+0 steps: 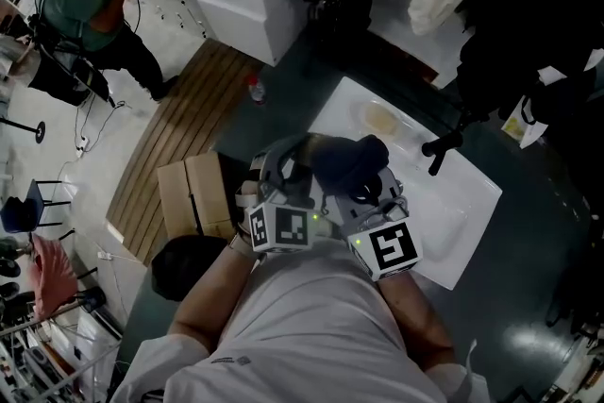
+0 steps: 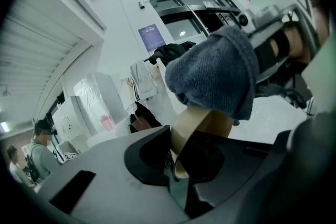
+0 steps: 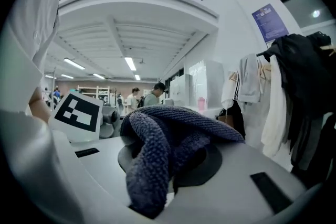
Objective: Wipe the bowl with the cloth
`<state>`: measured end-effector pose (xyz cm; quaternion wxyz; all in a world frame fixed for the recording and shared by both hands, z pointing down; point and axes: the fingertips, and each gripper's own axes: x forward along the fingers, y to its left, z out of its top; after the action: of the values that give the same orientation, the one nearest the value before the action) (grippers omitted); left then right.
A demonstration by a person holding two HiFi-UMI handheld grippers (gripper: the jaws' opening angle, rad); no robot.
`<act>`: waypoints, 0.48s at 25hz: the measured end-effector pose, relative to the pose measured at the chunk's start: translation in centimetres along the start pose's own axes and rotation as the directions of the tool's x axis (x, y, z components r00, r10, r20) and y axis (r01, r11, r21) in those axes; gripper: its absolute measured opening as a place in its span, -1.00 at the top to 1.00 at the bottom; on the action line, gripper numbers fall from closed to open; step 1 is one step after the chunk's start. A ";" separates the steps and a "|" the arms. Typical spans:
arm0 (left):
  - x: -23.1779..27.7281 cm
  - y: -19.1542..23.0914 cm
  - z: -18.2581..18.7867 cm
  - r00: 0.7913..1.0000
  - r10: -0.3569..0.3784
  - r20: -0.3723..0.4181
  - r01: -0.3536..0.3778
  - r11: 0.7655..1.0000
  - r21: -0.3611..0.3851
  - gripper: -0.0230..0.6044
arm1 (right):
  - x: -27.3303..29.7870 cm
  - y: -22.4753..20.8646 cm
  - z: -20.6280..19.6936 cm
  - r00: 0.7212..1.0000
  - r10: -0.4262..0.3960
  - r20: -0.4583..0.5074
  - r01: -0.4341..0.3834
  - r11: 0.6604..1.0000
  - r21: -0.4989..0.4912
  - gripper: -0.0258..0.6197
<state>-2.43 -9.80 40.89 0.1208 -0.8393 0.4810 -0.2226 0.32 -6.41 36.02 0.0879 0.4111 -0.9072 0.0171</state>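
Starting with the head view: my left gripper [image 1: 283, 186] and right gripper [image 1: 366, 193] are raised near my chest above the white table [image 1: 464, 195], with the cloth [image 1: 347, 161] bunched between them.
— Left gripper view?
— Jaws pinch the tan bowl [image 2: 207, 119] by its rim; cloth lies over it.
— Right gripper view?
— Jaws clamped on a cloth fold. Risk: hard wiping could lever the bowl from that thin rim pinch.

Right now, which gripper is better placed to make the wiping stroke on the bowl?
Right. The right gripper is shut on the cloth, which drapes over the bowl. The left gripper is shut on the bowl's rim, so it looks better left holding the bowl steady.
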 end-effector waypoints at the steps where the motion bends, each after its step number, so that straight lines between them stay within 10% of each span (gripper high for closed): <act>1: -0.1 0.0 0.0 1.000 -0.005 0.002 0.005 1.000 -0.014 0.83 | 0.0 -0.3 -0.1 1.000 -0.004 0.005 0.004 1.000 0.008 0.73; 12: -0.2 1.1 0.0 0.999 -0.002 0.037 0.009 0.981 -0.196 0.83 | -1.0 -3.7 -1.9 0.996 -0.087 0.007 0.085 0.986 0.143 0.73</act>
<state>-3.35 -10.19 40.41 0.0459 -0.8524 0.4960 -0.1591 4.03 -7.96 37.56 0.0529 0.4553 -0.8856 0.0756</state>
